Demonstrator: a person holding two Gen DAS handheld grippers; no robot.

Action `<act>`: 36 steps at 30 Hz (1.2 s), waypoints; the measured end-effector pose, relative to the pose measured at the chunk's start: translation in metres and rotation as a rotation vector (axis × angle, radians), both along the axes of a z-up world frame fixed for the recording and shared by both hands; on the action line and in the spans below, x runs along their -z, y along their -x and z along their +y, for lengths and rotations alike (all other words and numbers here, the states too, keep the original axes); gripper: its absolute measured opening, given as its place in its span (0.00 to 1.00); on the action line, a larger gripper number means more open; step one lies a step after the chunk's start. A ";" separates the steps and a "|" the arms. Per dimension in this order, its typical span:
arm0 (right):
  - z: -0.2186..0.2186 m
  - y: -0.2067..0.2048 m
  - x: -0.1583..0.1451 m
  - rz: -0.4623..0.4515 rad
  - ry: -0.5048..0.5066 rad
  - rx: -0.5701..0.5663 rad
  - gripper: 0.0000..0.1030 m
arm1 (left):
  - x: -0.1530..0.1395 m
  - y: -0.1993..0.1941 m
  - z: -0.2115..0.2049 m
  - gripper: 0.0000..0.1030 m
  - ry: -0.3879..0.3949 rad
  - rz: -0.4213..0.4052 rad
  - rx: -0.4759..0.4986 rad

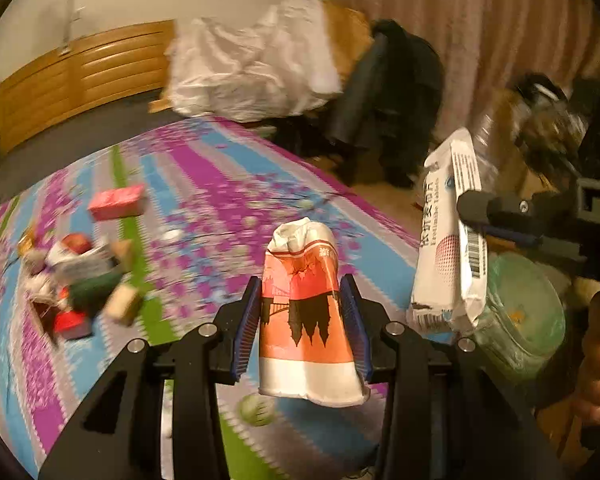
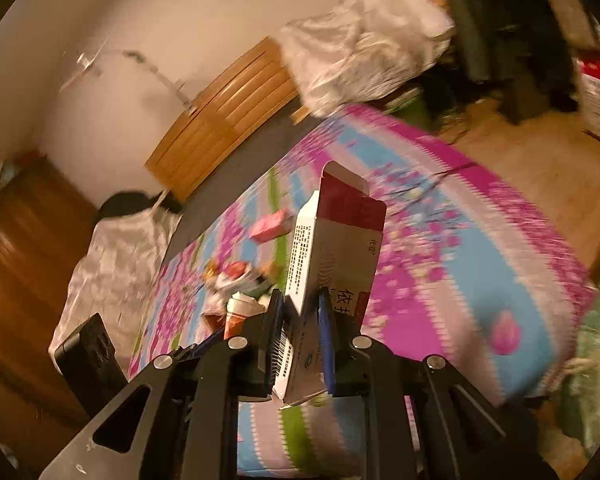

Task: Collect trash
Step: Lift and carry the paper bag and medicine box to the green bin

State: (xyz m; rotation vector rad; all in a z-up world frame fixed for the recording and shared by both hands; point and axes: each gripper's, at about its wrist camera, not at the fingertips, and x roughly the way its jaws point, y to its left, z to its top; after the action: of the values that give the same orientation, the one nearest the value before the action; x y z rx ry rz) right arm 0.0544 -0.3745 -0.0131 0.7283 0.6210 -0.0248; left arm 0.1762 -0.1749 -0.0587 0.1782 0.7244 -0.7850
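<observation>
My left gripper [image 1: 302, 288] is shut on a crumpled orange and white paper cup [image 1: 306, 312] and holds it above the flowered bed cover [image 1: 220, 184]. My right gripper [image 2: 298, 300] is shut on a white and dark red medicine box [image 2: 332, 248], its top flap open. The same box [image 1: 448, 236] shows at the right of the left wrist view, with the right gripper [image 1: 476, 204] gripping it. A pile of mixed trash [image 1: 76, 280] lies on the cover to the left, with a pink box [image 1: 118, 200] behind it. The pile also shows in the right wrist view [image 2: 236, 276].
A greenish plastic bag [image 1: 520, 320] hangs below the medicine box at the bed's right edge. A wooden headboard [image 1: 80, 72], a white bag [image 1: 252, 72] and dark clothes [image 1: 388, 96] lie at the far side. A small green ball [image 1: 256, 410] lies below the cup.
</observation>
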 end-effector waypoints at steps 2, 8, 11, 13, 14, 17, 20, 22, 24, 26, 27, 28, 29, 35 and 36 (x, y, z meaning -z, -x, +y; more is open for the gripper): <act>-0.019 0.020 -0.002 -0.004 0.002 0.046 0.18 | 0.000 0.009 -0.021 0.38 -0.018 -0.006 0.040; -0.077 0.083 -0.005 -0.014 0.022 0.201 0.18 | 0.001 0.037 -0.089 0.38 -0.072 -0.022 0.176; -0.102 0.114 -0.005 -0.005 0.053 0.280 0.18 | 0.001 0.050 -0.118 0.38 -0.087 -0.028 0.234; -0.119 0.139 -0.007 0.006 0.080 0.339 0.18 | 0.000 0.057 -0.135 0.38 -0.091 -0.026 0.270; -0.126 0.148 -0.006 0.012 0.096 0.363 0.18 | 0.000 0.062 -0.146 0.38 -0.092 -0.025 0.293; -0.151 0.184 -0.008 0.040 0.171 0.460 0.18 | -0.002 0.074 -0.174 0.38 -0.096 -0.023 0.355; -0.175 0.221 -0.009 0.093 0.254 0.558 0.18 | -0.003 0.084 -0.202 0.38 -0.101 -0.010 0.415; -0.187 0.238 -0.009 0.118 0.290 0.598 0.18 | -0.006 0.095 -0.223 0.38 -0.102 -0.016 0.462; -0.196 0.254 -0.009 0.149 0.330 0.635 0.18 | -0.008 0.106 -0.241 0.38 -0.104 -0.018 0.505; -0.202 0.265 -0.009 0.172 0.355 0.655 0.18 | -0.009 0.117 -0.259 0.38 -0.109 -0.010 0.540; -0.207 0.272 -0.008 0.187 0.364 0.664 0.18 | -0.009 0.121 -0.267 0.39 -0.112 -0.007 0.553; -0.211 0.276 -0.008 0.194 0.366 0.670 0.18 | -0.009 0.127 -0.274 0.39 -0.115 -0.004 0.568; -0.218 0.282 -0.006 0.207 0.360 0.671 0.18 | -0.008 0.135 -0.285 0.39 -0.120 -0.005 0.586; -0.233 0.293 0.014 0.270 0.316 0.669 0.18 | 0.001 0.155 -0.308 0.39 -0.139 0.009 0.617; -0.237 0.295 0.018 0.275 0.302 0.668 0.18 | 0.003 0.157 -0.310 0.39 -0.143 0.010 0.621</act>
State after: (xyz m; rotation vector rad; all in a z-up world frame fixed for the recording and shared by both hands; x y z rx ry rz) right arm -0.2404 -0.6114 -0.0312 0.6135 0.5935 -0.8297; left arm 0.0188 -0.4851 -0.0613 0.5452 0.7417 -1.3244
